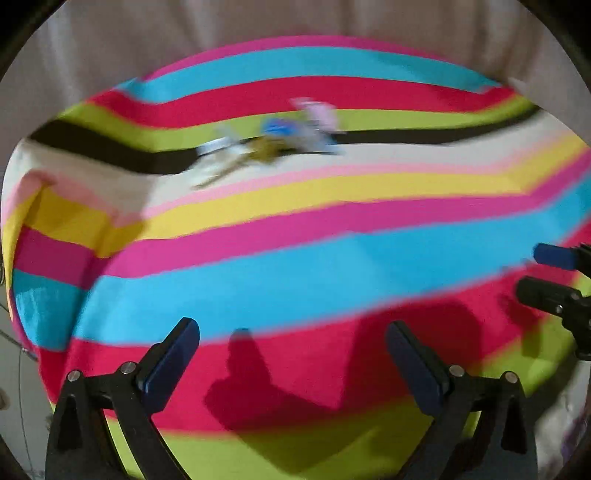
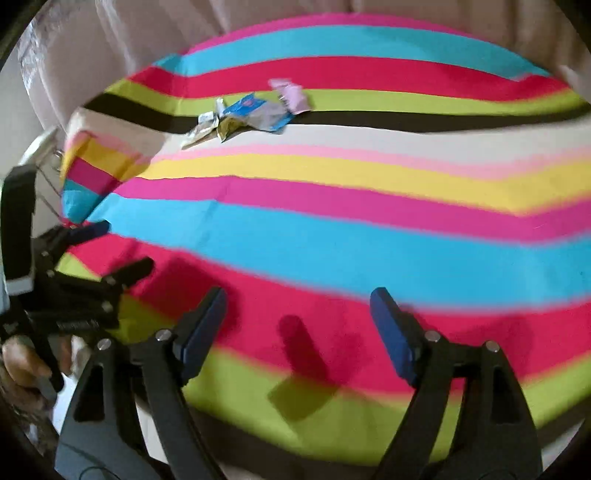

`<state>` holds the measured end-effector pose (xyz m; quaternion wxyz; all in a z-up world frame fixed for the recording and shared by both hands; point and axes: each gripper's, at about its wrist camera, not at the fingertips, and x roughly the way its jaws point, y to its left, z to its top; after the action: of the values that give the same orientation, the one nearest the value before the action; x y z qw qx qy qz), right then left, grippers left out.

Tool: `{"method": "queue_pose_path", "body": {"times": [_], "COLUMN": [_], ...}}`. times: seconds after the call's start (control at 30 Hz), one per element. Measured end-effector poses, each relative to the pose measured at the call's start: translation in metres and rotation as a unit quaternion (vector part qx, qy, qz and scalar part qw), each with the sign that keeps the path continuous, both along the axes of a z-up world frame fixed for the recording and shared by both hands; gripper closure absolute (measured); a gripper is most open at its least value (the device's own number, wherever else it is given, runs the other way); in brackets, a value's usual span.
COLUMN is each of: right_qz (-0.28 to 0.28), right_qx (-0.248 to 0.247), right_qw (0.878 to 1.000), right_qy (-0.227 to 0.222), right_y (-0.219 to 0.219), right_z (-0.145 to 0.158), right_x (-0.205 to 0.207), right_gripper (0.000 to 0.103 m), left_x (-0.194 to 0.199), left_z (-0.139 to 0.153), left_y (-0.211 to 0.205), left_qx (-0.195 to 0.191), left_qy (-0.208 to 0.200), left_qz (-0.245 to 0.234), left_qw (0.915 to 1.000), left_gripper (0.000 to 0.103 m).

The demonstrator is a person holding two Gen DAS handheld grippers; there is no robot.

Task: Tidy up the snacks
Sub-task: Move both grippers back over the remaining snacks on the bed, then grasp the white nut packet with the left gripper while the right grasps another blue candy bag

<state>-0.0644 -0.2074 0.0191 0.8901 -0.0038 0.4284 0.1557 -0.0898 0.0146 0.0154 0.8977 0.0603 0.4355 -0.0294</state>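
Observation:
A small pile of snack packets lies far off on the striped cloth: a blue and silver packet point(image 2: 258, 110), a pink packet point(image 2: 291, 94), a yellow-green one point(image 2: 227, 127) and small white ones point(image 2: 205, 122). The pile is blurred in the left wrist view point(image 1: 277, 138). My left gripper point(image 1: 291, 339) is open and empty above the near red stripe; it also shows in the right wrist view point(image 2: 122, 247). My right gripper point(image 2: 299, 306) is open and empty, and its fingers point(image 1: 554, 256) show at the right edge of the left wrist view.
A bright striped cloth point(image 2: 332, 236) covers the table. A beige curtain point(image 2: 147, 33) hangs behind it. The cloth's left corner point(image 2: 92, 170) folds down over the table edge. A hand point(image 2: 22, 363) holds the left gripper.

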Motion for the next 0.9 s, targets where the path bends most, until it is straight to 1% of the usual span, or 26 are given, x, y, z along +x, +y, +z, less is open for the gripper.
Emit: {"method": "queue_pose_path", "body": {"times": [0.1,0.13,0.2,0.23,0.27,0.33,0.47,0.5,0.53,0.6,0.63,0.67,0.7,0.73,0.77,0.8,0.83,0.87,0.9], "right_qz": [0.028,0.038,0.056,0.066,0.074,0.090,0.107,0.111,0.118,0.123,0.125,0.127,0.128,0.128,0.122,0.115,0.113,0.116,0.115], "right_qx": [-0.016,-0.023,-0.034,-0.040,-0.045,-0.072,-0.114,-0.121,-0.113,-0.107,-0.101,-0.094,-0.082,-0.072,-0.070,-0.071,-0.067,-0.054,-0.049], "right_qw": [0.999,0.999,0.997,0.996,0.995,0.992,0.986,0.985,0.985,0.985,0.986,0.986,0.988,0.989,0.989,0.990,0.990,0.991,0.991], "right_qy": [-0.007,-0.015,-0.031,-0.038,-0.041,-0.049,-0.059,-0.057,-0.061,-0.056,-0.050,-0.044,-0.036,-0.031,-0.040,-0.047,-0.050,-0.048,-0.047], "right_y": [0.036,0.048,0.067,0.077,0.085,0.103,0.127,0.130,0.131,0.134,0.134,0.134,0.133,0.130,0.127,0.123,0.118,0.112,0.108], "right_z": [-0.008,-0.008,-0.007,-0.006,-0.006,-0.007,-0.013,-0.015,-0.015,-0.016,-0.016,-0.017,-0.017,-0.017,-0.015,-0.013,-0.012,-0.011,-0.011], "right_x": [0.050,0.069,0.101,0.118,0.131,0.164,0.219,0.228,0.237,0.254,0.262,0.268,0.273,0.274,0.272,0.268,0.263,0.254,0.247], "right_gripper": [0.021,0.021,0.021,0.021,0.021,0.021,0.021,0.019,0.018,0.015,0.015,0.015,0.016,0.026,0.035,0.050,0.052,0.052,0.053], "left_x": [0.044,0.051,0.077,0.092,0.103,0.123,0.162,0.173,0.180,0.198,0.207,0.216,0.224,0.228,0.227,0.221,0.216,0.205,0.197], "left_z": [-0.009,-0.011,-0.015,-0.017,-0.018,-0.018,-0.017,-0.017,-0.017,-0.017,-0.018,-0.019,-0.021,-0.024,-0.023,-0.020,-0.018,-0.016,-0.016], "left_y": [0.042,0.049,0.061,0.070,0.075,0.081,0.082,0.082,0.082,0.079,0.077,0.077,0.079,0.082,0.081,0.079,0.077,0.074,0.071], "left_qx": [0.010,0.011,0.016,0.017,0.010,0.003,0.021,0.026,0.027,0.026,0.023,0.008,-0.024,-0.049,-0.049,-0.050,-0.049,-0.050,-0.057], "left_qy": [0.001,0.002,0.005,0.005,0.004,0.007,0.006,0.005,0.004,0.002,0.002,0.007,0.019,0.028,0.024,0.018,0.014,0.015,0.017], "left_qz": [0.046,0.052,0.063,0.064,0.060,0.054,0.041,0.038,0.035,0.021,0.016,0.011,0.005,0.007,0.012,0.012,0.013,0.014,0.012], "left_qw": [0.9989,0.9986,0.9979,0.9978,0.9982,0.9985,0.9989,0.9989,0.9990,0.9994,0.9996,0.9999,0.9995,0.9984,0.9985,0.9985,0.9986,0.9985,0.9982], "left_gripper": [0.001,0.001,0.001,0.000,0.000,0.000,0.000,0.000,0.000,0.000,0.000,0.000,0.000,0.001,0.008,0.015,0.035,0.041,0.041]}}
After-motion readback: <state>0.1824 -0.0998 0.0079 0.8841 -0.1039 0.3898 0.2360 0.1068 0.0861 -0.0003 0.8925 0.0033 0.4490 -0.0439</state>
